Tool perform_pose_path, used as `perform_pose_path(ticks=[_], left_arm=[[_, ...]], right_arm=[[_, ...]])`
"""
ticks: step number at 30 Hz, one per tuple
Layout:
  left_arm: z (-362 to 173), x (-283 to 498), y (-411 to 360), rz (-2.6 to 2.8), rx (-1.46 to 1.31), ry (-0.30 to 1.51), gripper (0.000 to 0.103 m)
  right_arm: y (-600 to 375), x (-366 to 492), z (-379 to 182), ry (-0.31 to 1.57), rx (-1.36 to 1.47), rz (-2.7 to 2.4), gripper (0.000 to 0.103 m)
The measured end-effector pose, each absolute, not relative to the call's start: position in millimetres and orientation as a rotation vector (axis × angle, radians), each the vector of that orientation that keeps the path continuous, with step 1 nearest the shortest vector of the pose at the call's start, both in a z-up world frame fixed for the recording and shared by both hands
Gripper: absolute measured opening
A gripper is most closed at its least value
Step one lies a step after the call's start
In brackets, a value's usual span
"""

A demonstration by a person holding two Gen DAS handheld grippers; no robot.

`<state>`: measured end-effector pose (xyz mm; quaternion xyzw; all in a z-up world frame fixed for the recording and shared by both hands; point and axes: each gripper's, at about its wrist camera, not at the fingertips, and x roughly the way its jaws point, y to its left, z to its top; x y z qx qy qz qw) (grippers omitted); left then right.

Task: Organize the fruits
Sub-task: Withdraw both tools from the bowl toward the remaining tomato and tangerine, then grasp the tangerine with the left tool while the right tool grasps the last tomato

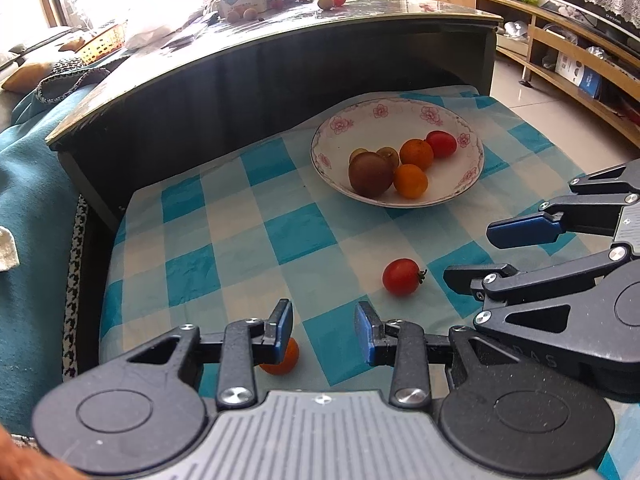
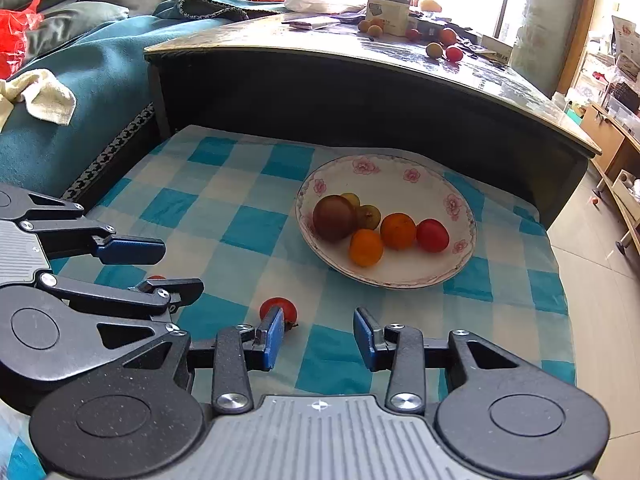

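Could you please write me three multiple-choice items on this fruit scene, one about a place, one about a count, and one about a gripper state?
1. Where does the loose red tomato lie?
A. In the bowl
B. On the checked cloth
C. On the dark table

2. How many orange fruits sit in the bowl?
A. Two
B. None
C. Five

3. How stands the left gripper?
A. Shut on a tomato
B. Shut on nothing
C. Open

Key: 1 B, it rests on the checked cloth, outside the bowl. 2 A, two orange ones lie beside a red one. 3 C, its fingers stand apart with nothing between them.
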<state>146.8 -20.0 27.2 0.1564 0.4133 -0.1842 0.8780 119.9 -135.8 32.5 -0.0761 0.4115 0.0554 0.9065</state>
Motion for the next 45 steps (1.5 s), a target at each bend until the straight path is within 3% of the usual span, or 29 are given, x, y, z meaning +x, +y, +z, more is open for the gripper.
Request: perform_pose_path(ticks=[12,45], left_arm=[[15,143,-9,-0.402,0.364,0.908,0.044],[6,137,48,-0.446,0.322,0.939,0.045]], right_arm=[[-145,123,9,0.994,-0.091,0.148,0.033],[-111,127,-1,0.964,-0.295,0.227,0.033]])
